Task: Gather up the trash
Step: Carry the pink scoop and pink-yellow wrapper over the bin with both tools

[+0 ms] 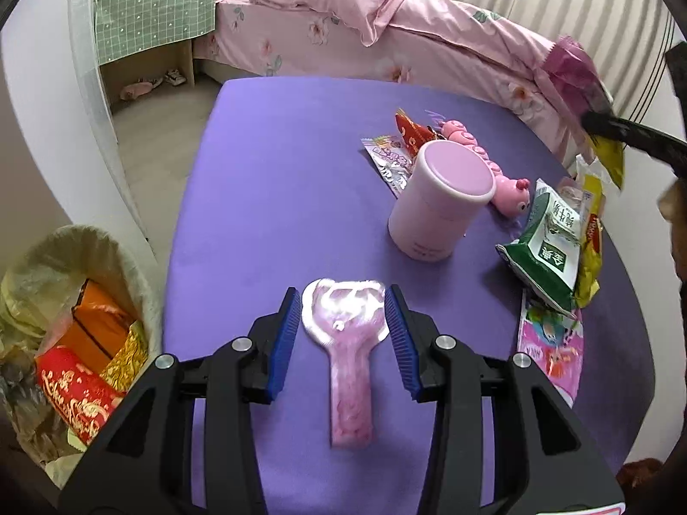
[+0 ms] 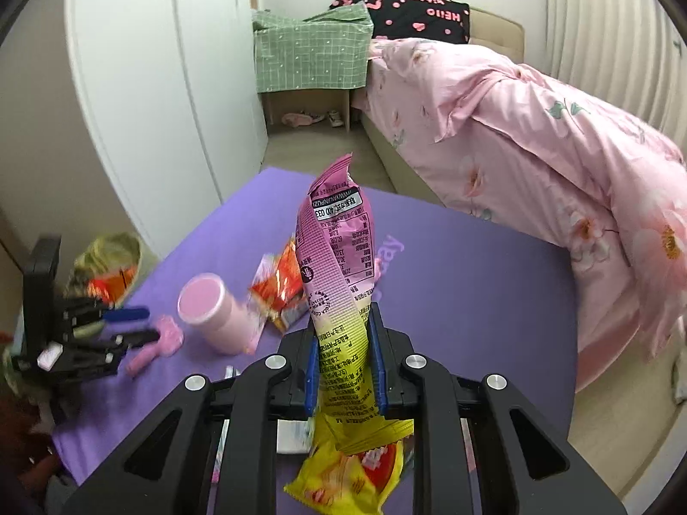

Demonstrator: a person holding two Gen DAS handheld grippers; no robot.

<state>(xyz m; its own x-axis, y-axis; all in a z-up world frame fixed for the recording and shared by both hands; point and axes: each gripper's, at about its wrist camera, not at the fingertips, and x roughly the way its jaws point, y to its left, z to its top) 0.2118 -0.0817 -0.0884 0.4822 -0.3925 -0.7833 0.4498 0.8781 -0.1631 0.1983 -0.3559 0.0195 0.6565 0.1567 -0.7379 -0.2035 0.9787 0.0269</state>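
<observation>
Right gripper (image 2: 343, 365) clamped on limp pink-and-yellow snack wrapper (image 2: 339, 257) — liable to slip or snag mid-carry; left gripper (image 1: 342, 334) half-open, astride pink hand mirror (image 1: 348, 343) — no trash.

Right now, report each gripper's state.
Left gripper: open, fingers either side of the pink mirror, not pressing it.
Right gripper: shut on the pink-and-yellow snack wrapper.

Bright even daylight, fisheye-bent edges, slight blur.
</observation>
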